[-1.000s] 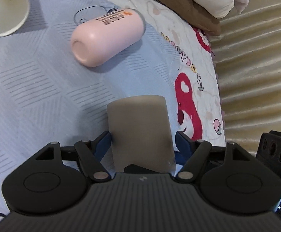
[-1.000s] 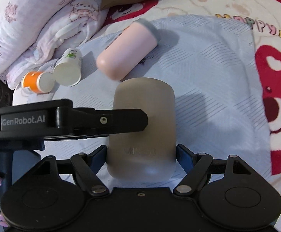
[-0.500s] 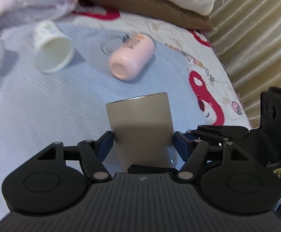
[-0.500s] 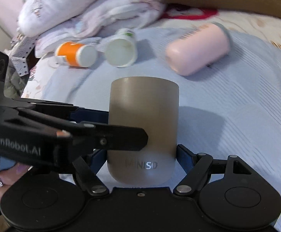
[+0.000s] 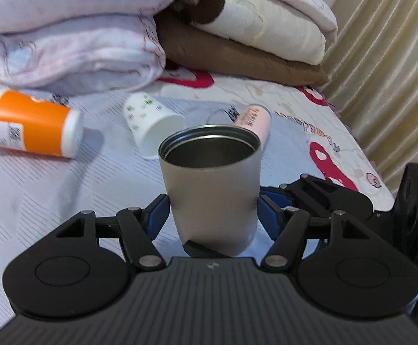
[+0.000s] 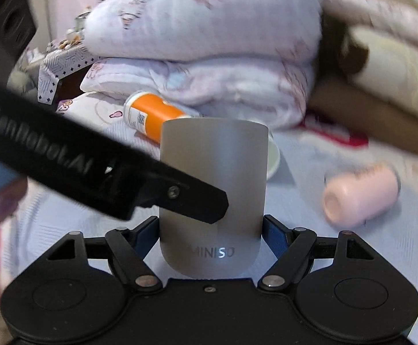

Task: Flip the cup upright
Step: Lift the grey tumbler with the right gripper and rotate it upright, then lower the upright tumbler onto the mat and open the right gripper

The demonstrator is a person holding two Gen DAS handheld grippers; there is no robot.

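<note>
The grey metal cup with a rounded base (image 5: 213, 189) now stands mouth-up, its open rim visible in the left wrist view, held between both tools over the pale blue striped bedspread (image 5: 65, 195). The left gripper (image 5: 213, 215) pinches its lower body with its blue-padded fingers (image 5: 158, 215), and the right gripper (image 6: 212, 230) clamps it the same way. The turn itself looks done; judging from this, what remains is setting it down on the bed and letting go. Whether its base already touches the bedspread I cannot tell.
</note>
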